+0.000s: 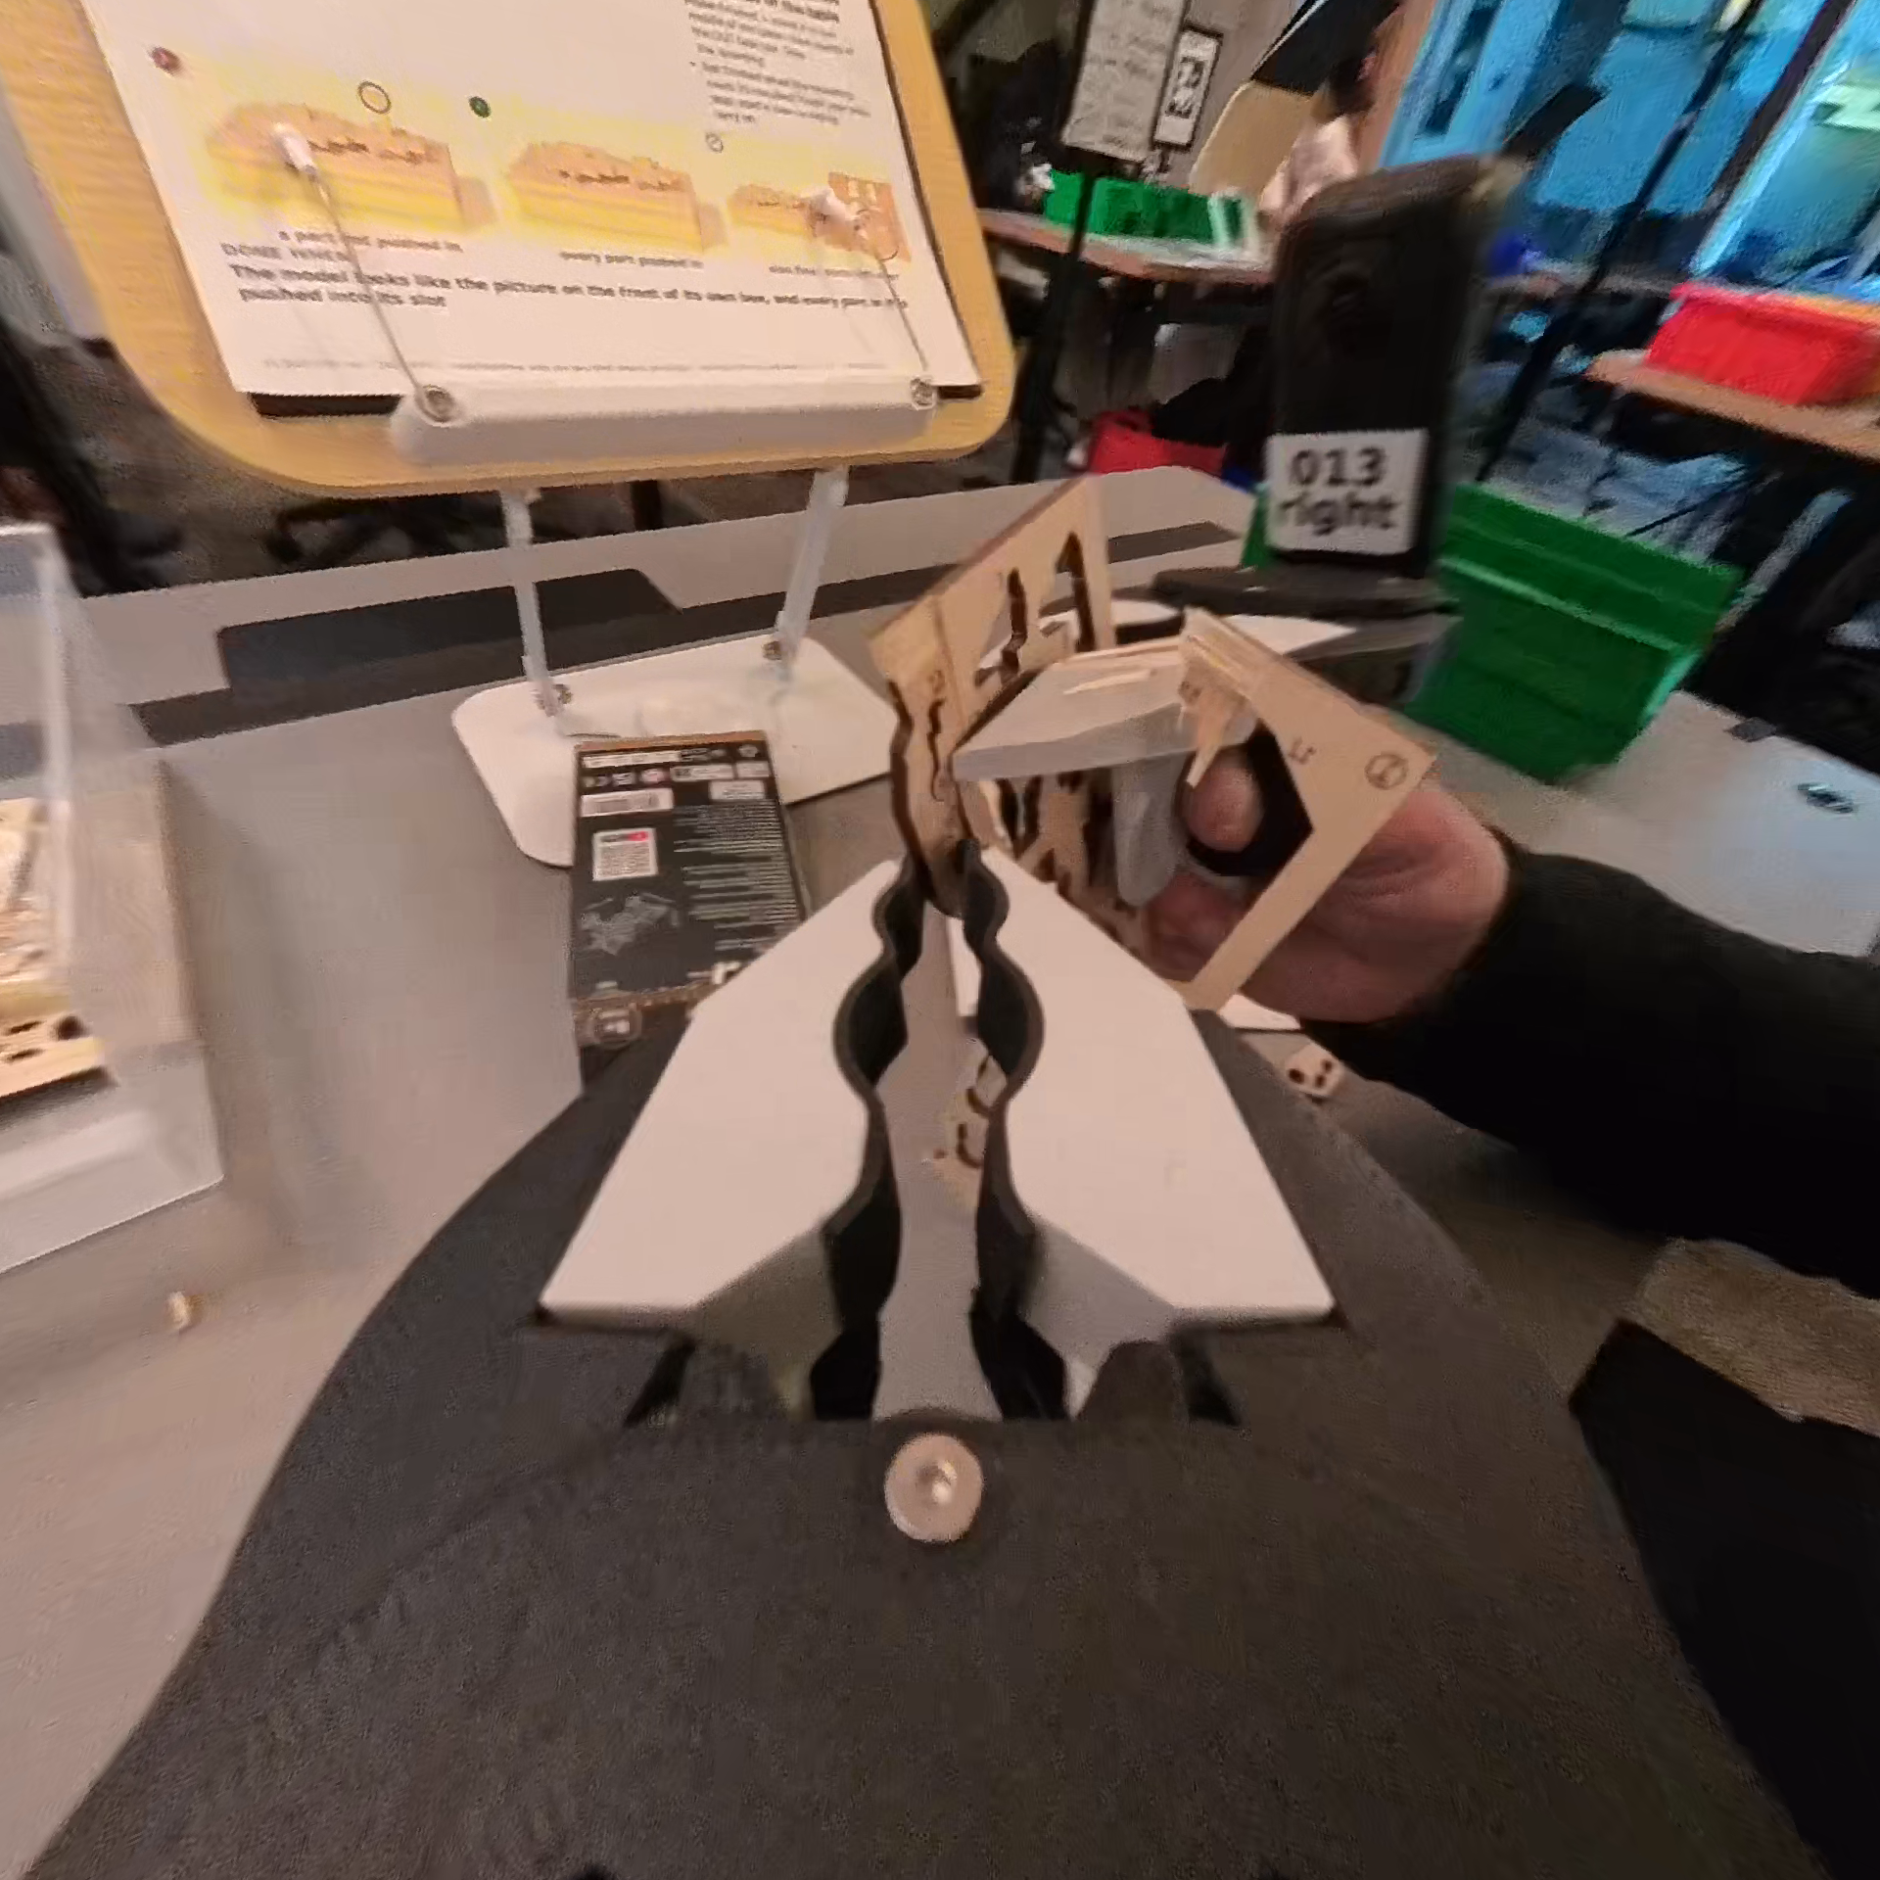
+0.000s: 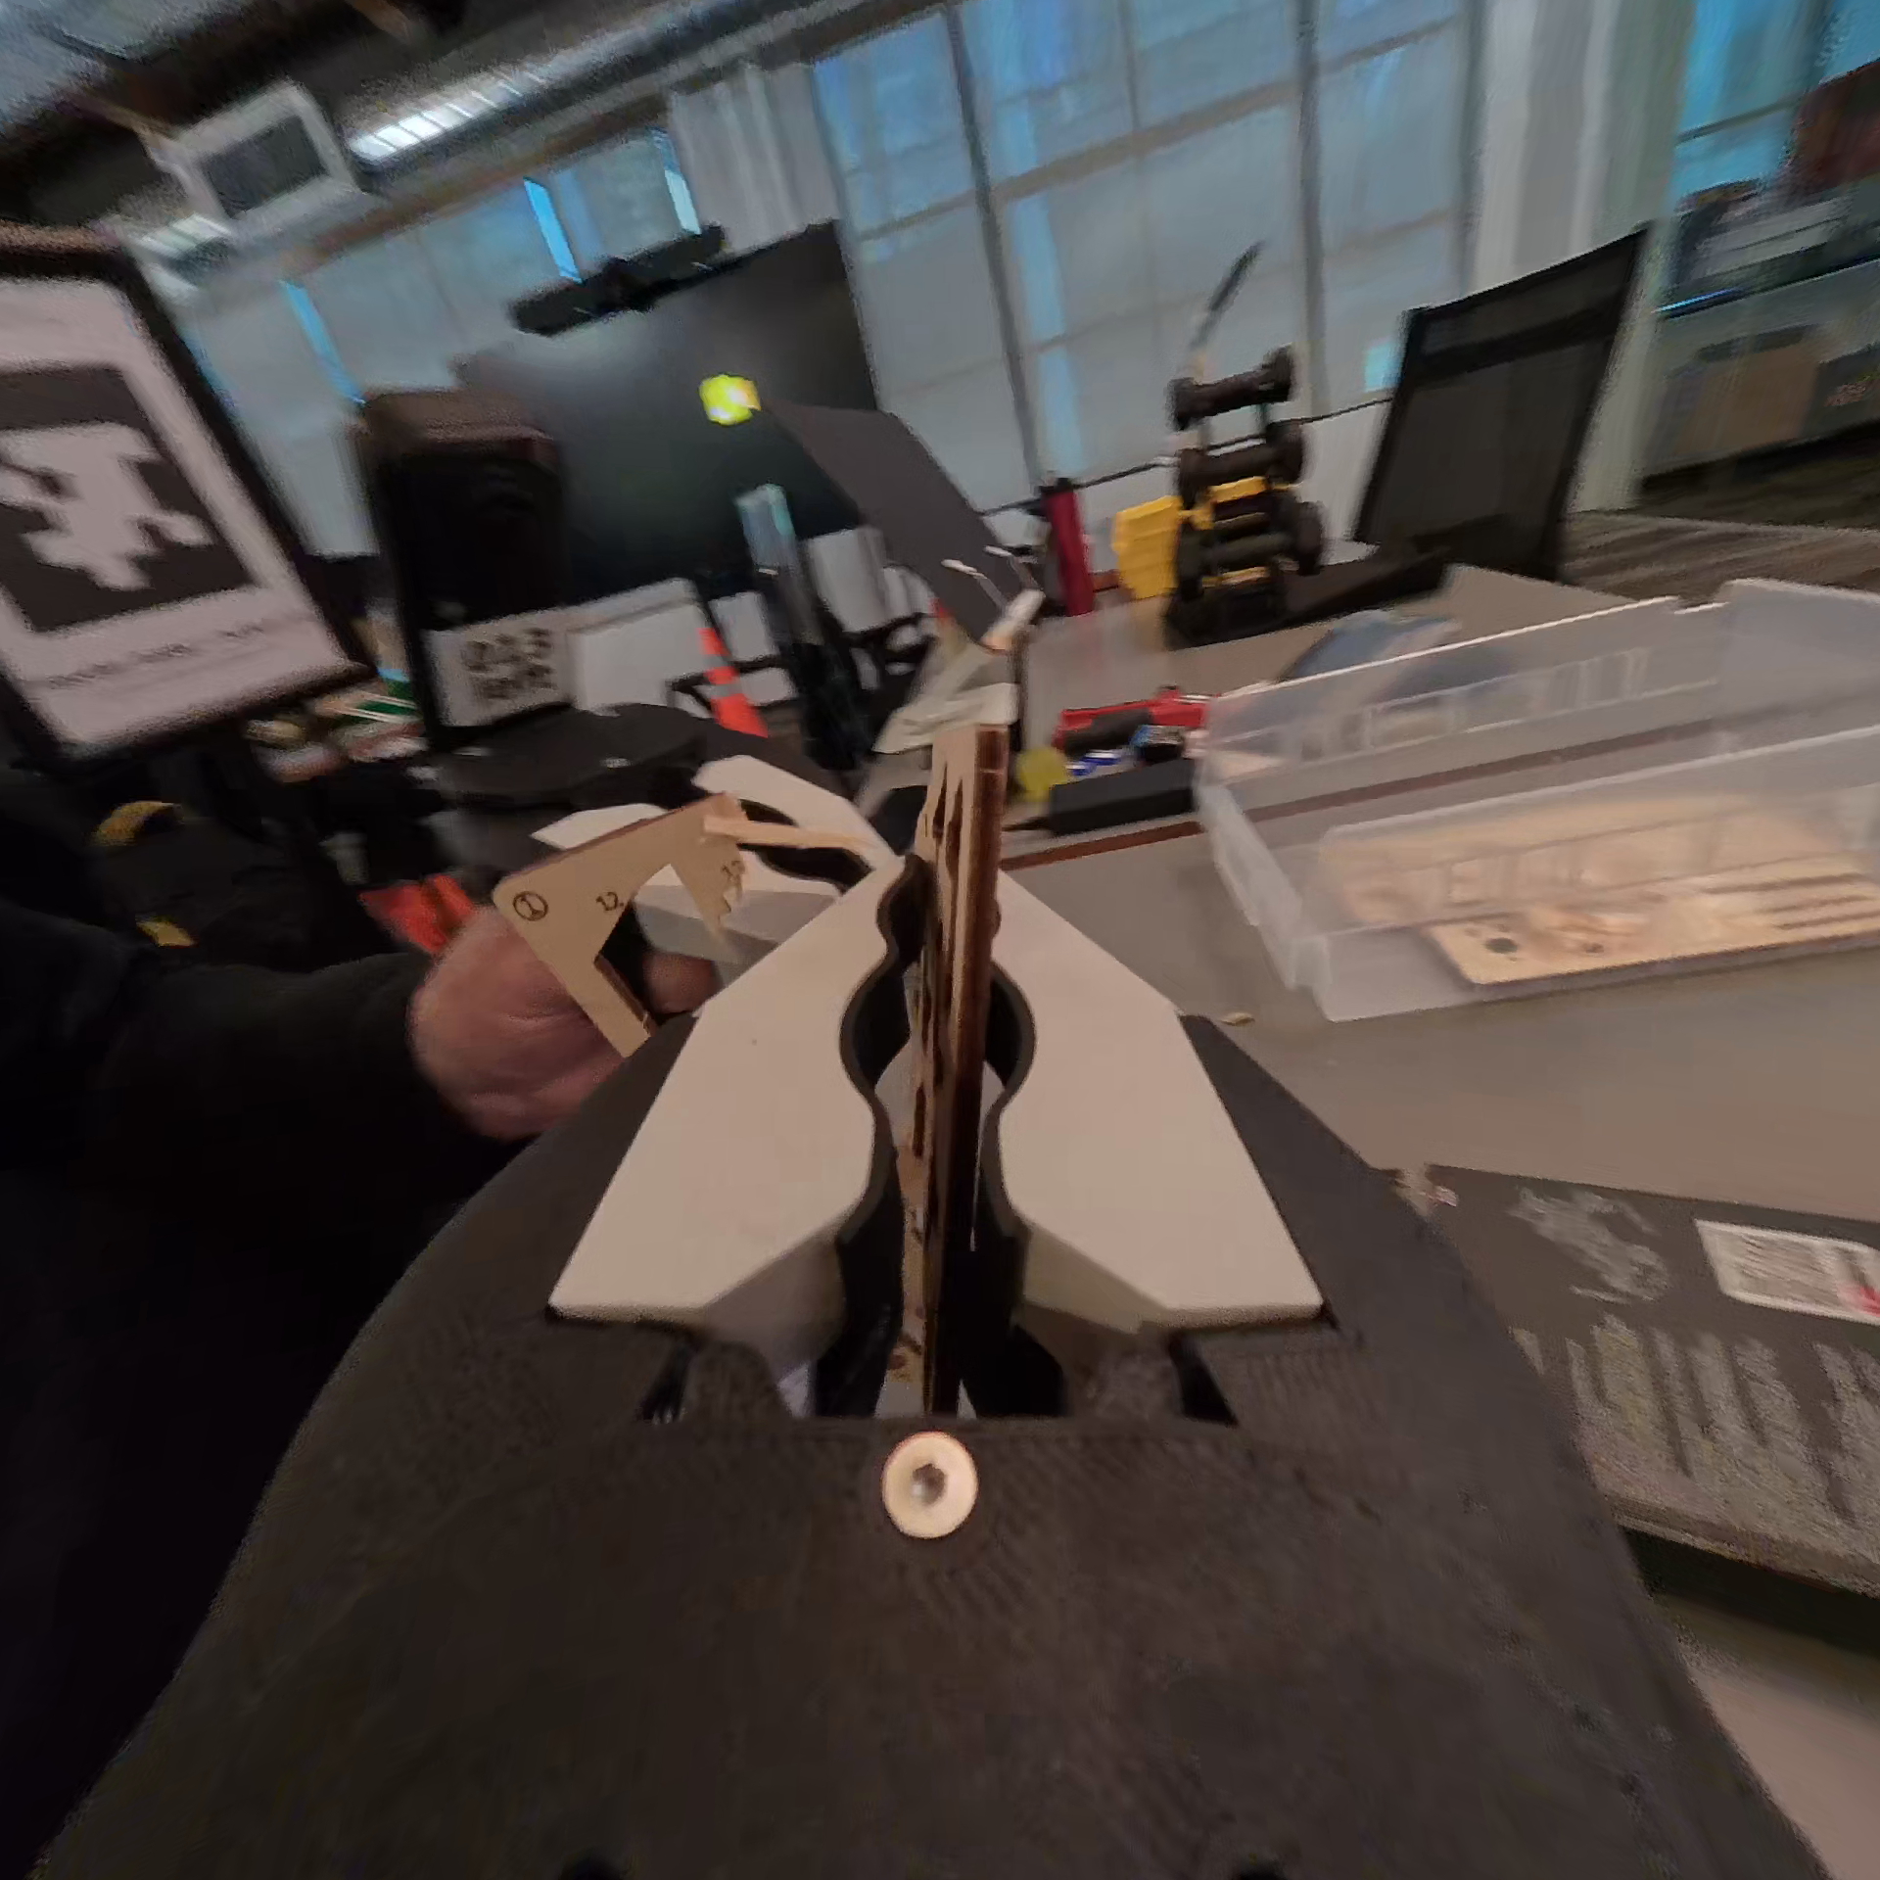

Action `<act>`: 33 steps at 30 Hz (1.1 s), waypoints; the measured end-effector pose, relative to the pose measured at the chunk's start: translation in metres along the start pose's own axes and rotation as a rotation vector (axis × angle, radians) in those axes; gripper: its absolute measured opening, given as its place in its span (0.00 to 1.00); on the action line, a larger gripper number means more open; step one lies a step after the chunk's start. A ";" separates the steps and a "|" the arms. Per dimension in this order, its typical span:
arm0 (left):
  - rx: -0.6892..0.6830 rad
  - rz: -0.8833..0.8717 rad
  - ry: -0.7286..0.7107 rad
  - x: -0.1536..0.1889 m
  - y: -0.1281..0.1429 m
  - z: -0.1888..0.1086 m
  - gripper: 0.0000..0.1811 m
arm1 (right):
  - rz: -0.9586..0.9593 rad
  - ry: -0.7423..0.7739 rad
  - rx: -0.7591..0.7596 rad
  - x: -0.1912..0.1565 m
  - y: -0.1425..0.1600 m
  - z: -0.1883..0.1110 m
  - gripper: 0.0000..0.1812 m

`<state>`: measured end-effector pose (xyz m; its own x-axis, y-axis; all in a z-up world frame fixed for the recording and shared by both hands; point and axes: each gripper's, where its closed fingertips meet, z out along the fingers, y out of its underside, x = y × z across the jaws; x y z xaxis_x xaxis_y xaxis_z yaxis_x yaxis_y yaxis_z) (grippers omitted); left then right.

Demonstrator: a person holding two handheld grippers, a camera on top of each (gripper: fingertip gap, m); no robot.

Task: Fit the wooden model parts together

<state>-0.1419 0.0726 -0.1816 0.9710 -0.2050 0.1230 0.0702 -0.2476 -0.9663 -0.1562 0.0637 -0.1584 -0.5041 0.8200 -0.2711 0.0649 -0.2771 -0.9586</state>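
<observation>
A thin laser-cut wooden sheet with several cut-out shapes is held up in the air between both grippers. My left gripper is shut on its lower edge at the fingertips. My right gripper is shut on the same sheet, which shows edge-on deep between its pads. A triangular corner of the sheet's frame angles away from the rest, in front of the right hand. That corner also shows in the right wrist view, next to the left gripper's white fingers.
An instruction sheet on a stand is at the back of the grey table. A black box lies below it. A clear bin holds more wooden sheets. A small wooden part lies on the table.
</observation>
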 end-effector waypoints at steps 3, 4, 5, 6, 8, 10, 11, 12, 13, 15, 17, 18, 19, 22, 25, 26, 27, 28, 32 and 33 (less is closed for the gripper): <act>0.003 -0.039 0.062 0.003 -0.003 -0.006 0.01 | 0.149 -0.101 0.036 0.003 -0.007 -0.007 0.07; -0.005 -0.062 0.086 0.003 -0.001 -0.007 0.01 | 0.126 -0.086 0.028 0.003 -0.008 -0.010 0.09; 0.018 -0.071 0.090 0.001 -0.003 -0.010 0.01 | 0.113 -0.087 0.005 0.001 -0.008 -0.011 0.13; 0.019 -0.076 0.088 -0.002 -0.002 -0.013 0.01 | 0.108 -0.091 -0.025 0.000 -0.008 -0.012 0.17; 0.020 -0.050 0.059 -0.008 -0.003 -0.019 0.01 | 0.054 -0.032 -0.065 0.007 -0.011 -0.019 0.19; -0.002 0.037 0.049 -0.007 -0.005 -0.022 0.01 | -0.039 0.031 -0.105 0.009 -0.016 -0.025 0.19; -0.038 0.090 0.027 -0.008 -0.002 -0.022 0.01 | -0.084 0.039 -0.135 0.005 -0.018 -0.025 0.19; -0.081 0.138 0.023 -0.007 0.001 -0.021 0.01 | -0.124 0.041 -0.168 0.000 -0.020 -0.022 0.20; -0.093 0.168 0.014 -0.005 0.001 -0.021 0.01 | -0.171 0.062 -0.194 -0.003 -0.023 -0.020 0.21; -0.130 0.220 -0.002 -0.004 0.001 -0.022 0.01 | -0.283 0.150 -0.226 -0.004 -0.036 -0.020 0.22; -0.185 0.296 -0.039 -0.006 0.004 -0.022 0.02 | -0.382 0.152 -0.317 -0.016 -0.037 -0.018 0.20; -0.226 0.342 -0.041 -0.003 0.006 -0.021 0.01 | -0.412 0.135 -0.401 -0.021 -0.027 -0.014 0.19; -0.276 0.377 -0.051 -0.001 0.010 -0.020 0.01 | -0.453 0.134 -0.499 -0.022 -0.013 -0.011 0.18; -0.332 0.418 -0.069 0.002 0.014 -0.019 0.01 | -0.563 0.213 -0.625 -0.009 0.009 -0.006 0.12; -0.344 0.408 -0.067 0.001 0.015 -0.023 0.01 | -0.510 0.202 -0.578 -0.010 0.011 -0.003 0.10; -0.349 0.419 -0.084 0.000 0.016 -0.023 0.01 | -0.494 0.200 -0.567 -0.009 0.013 -0.002 0.10; -0.373 0.435 -0.094 -0.001 0.021 -0.023 0.01 | -0.481 0.201 -0.567 -0.008 0.016 -0.001 0.10; -0.378 0.441 -0.103 -0.002 0.022 -0.022 0.01 | -0.475 0.202 -0.575 -0.007 0.020 -0.001 0.10; -0.356 0.425 -0.149 -0.008 0.025 -0.017 0.01 | -0.445 0.225 -0.545 0.000 0.024 -0.001 0.09; -0.355 0.423 -0.164 -0.009 0.027 -0.014 0.01 | -0.449 0.238 -0.548 0.002 0.025 -0.001 0.09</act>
<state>-0.1517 0.0540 -0.2057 0.9224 -0.2133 -0.3219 -0.3860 -0.4843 -0.7851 -0.1543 0.0591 -0.1826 -0.3869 0.8991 0.2050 0.3479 0.3482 -0.8705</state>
